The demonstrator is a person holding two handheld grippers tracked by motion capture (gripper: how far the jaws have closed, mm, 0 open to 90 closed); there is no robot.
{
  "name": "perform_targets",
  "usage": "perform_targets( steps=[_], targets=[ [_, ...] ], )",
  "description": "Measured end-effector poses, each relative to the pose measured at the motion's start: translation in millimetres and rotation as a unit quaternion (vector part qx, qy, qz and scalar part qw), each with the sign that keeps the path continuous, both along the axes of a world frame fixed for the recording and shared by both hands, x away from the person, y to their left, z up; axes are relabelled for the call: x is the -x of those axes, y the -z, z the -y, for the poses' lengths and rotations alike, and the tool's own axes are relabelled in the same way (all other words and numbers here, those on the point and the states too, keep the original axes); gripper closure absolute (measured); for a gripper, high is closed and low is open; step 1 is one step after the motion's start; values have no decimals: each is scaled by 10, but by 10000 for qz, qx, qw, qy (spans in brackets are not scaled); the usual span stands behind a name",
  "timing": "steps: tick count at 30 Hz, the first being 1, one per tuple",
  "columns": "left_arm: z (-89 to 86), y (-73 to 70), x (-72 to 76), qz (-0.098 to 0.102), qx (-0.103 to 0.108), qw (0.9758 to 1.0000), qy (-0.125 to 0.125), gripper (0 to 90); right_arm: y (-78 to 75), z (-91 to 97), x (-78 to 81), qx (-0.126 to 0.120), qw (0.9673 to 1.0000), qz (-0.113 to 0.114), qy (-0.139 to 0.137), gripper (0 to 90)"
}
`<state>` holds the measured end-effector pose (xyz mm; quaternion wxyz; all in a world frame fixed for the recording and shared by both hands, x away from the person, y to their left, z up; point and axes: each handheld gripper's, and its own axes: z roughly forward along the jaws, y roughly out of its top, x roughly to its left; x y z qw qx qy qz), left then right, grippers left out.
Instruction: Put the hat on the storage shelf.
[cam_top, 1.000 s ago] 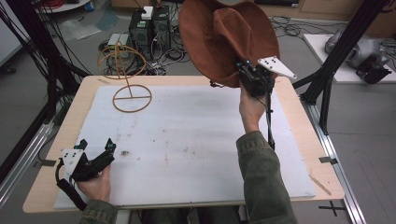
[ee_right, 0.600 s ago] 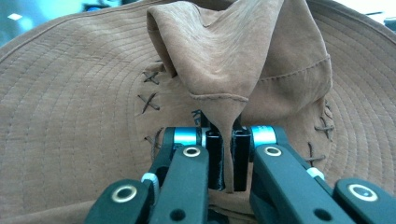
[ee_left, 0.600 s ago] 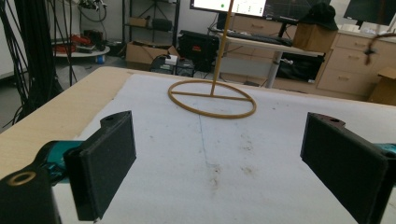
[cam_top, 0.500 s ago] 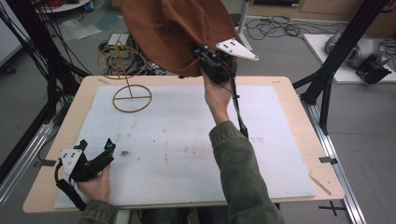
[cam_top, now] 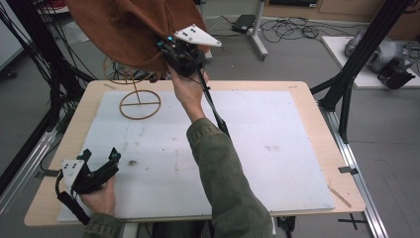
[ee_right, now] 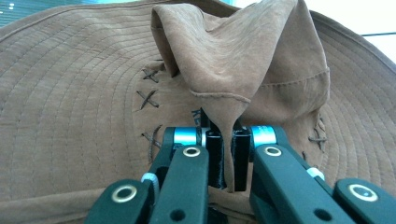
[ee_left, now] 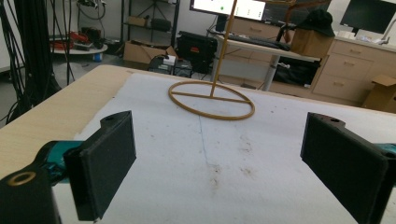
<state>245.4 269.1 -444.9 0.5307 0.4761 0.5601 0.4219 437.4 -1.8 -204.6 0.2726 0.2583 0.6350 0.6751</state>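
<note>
A light wooden counter fills the middle of the high view, most of its top covered by a white mat marked with small dark stains. Black frame posts rise at the left edge, with bundled cables behind them. A grey floor surrounds the counter; loose cables lie on it at upper centre and a grey device sits at upper right.

At lower left of the high view, the left tongs rest low over the mat's near corner, held in the person's left hand. Their jaws stand wide apart with nothing between them; the left gripper view shows the two black pads separated, with stained mat between.

At upper left of the mat stands a thin golden wire stand: a ring base with a crossbar lying flat on the mat and an upright stem rising from it. In the left gripper view the stand appears at upper centre, with desks, drawers and monitors behind it.

Above the stand, at top centre-left of the high view, a brown wide-brimmed hat is held in the air, clear of the counter. The right tongs, carried on a raised arm in an olive sleeve, are clamped on it. In the right gripper view the jaws are closed on a pinched fold of the hat; the soft suede-like fabric shows concentric rows of brim stitching and dark cross-stitches near the crown.
</note>
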Motion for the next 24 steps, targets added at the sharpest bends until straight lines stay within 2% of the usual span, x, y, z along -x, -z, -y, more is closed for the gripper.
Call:
perform_targets(
  steps=[3,4,6,13,14,15,16,19,20,21,23,24],
  targets=[
    [-30,6,9,3,52,10000,-57,106,-47,-192,-76,35,10000,13,-49,891],
    [-30,6,9,3,52,10000,-57,106,-47,-192,-76,35,10000,13,-49,891],
    [-39,6,12,3,50,10000,-50,106,12,-336,-146,133,9999,-58,-73,891],
    [-50,16,10,-18,63,10000,-42,106,271,-622,-289,477,9983,-256,-201,890],
    [-50,16,10,-18,63,10000,-42,106,271,-622,-289,477,9983,-256,-201,890],
    [-52,19,8,-24,64,10000,-43,106,342,-679,-320,558,9977,-316,-237,890],
    [-52,20,4,-13,79,10000,-42,106,342,-679,-320,558,9977,-316,-237,890],
    [-53,19,8,-24,55,10000,-44,106,512,-761,-358,604,9969,-437,-259,890],
    [-52,18,9,-28,52,10000,-34,106,512,-761,-358,604,9969,-437,-259,890],
    [-52,18,9,-29,37,10000,-29,106,613,-777,-373,592,9967,-514,-227,890],
    [-44,18,8,-7,55,10000,-24,106,663,-781,-382,599,9966,-523,-206,890],
    [-39,18,8,-5,62,10000,-24,106,749,-786,-394,630,9963,-559,-157,889]
  ],
)
